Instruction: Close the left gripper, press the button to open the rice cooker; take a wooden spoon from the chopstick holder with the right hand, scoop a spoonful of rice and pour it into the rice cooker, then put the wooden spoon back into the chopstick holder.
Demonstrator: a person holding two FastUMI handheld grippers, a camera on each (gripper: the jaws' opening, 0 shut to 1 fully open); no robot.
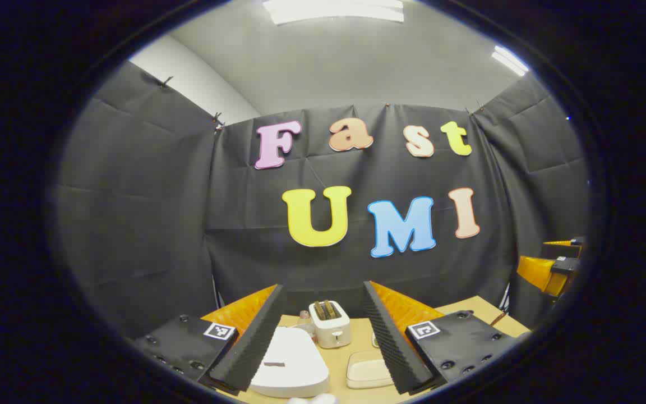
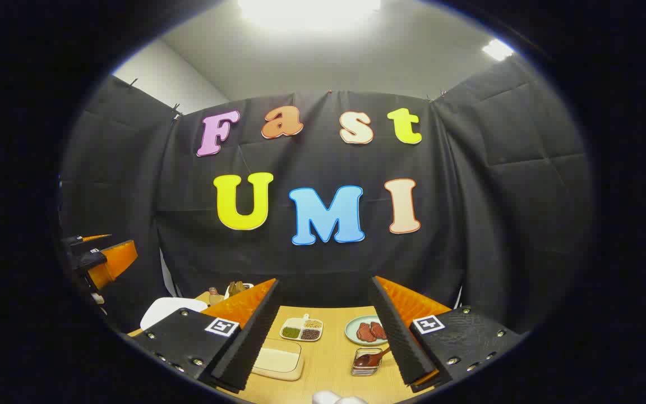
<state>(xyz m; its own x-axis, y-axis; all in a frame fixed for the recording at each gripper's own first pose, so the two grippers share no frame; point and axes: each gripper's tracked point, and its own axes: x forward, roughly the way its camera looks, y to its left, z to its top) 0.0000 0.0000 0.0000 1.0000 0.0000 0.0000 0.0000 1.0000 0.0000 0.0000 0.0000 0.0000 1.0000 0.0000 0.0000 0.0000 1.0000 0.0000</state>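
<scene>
In the left gripper view my left gripper (image 1: 323,287) is open and holds nothing. Below and between its fingers lies the white rice cooker (image 1: 289,362), its lid down. A cream tray of rice (image 1: 369,370) sits to the cooker's right. My right gripper (image 2: 326,281) is also open and holds nothing, hanging above the table. In the right gripper view the rice tray (image 2: 277,359) lies by the left finger. A small clear holder (image 2: 367,362) with a brown wooden spoon (image 2: 378,355) in it stands by the right finger. The cooker (image 2: 166,308) shows at the left.
A white toaster (image 1: 330,324) and a small bottle (image 1: 304,317) stand behind the cooker. A divided dish of grains (image 2: 301,329) and a plate of red meat (image 2: 367,330) sit farther back on the wooden table (image 2: 328,365). Each gripper shows at the other view's edge.
</scene>
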